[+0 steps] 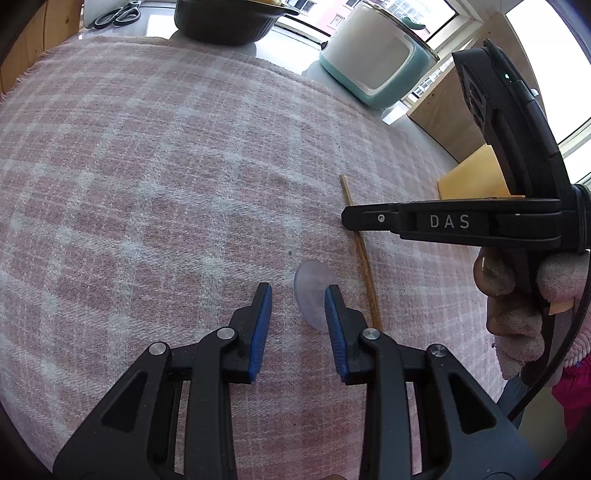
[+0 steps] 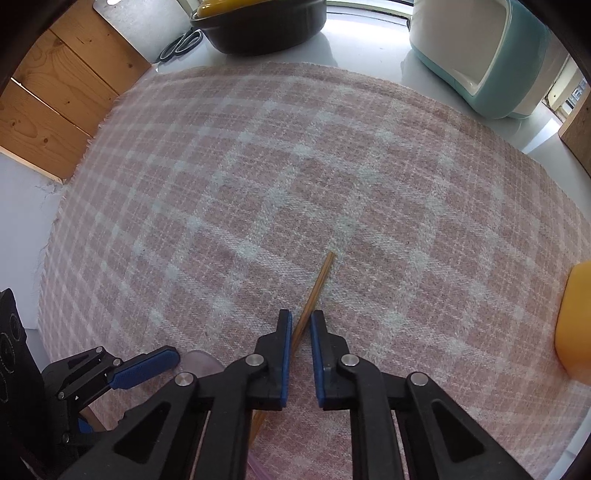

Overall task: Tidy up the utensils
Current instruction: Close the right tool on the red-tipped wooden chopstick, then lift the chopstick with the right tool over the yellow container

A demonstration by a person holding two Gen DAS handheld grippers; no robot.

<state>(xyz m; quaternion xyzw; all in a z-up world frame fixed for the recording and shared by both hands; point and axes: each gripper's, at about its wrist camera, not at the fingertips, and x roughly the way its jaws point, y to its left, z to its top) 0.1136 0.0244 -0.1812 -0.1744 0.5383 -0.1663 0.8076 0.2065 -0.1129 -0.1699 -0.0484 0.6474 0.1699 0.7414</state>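
While both tools point down at the pink and white checked cloth (image 1: 166, 166), my left gripper (image 1: 298, 287) hangs in the lower middle of its own view with its blue pads (image 1: 260, 325) clearly apart and nothing between them. A clear plastic spoon (image 1: 314, 280) lies flat on the cloth just beside the right-hand finger, which hides part of its bowl. To the right of the spoon, a thin wooden chopstick (image 1: 364, 258) runs up the frame. My right gripper (image 2: 301, 317) comes in from the right edge of the left view, held in my gloved right hand (image 1: 517, 295), with its tip on the chopstick. The white letters "DAS" on its side are the only writing I can read. In the right view its pads stand close together, leaving only a narrow gap. The chopstick passes through that gap, lying against the left-hand pad and running on under that finger. I cannot tell whether both pads are pressing on it. Along the top of the left view, off the cloth, a black pot (image 1: 225, 26) sits in the middle, scissors (image 1: 118, 14) at upper left and a teal and white appliance (image 1: 373, 62) at upper right. A yellow block (image 1: 472, 181) lies at the right edge of the cloth. At lower left of the right view a black panel carries markings too small to read.
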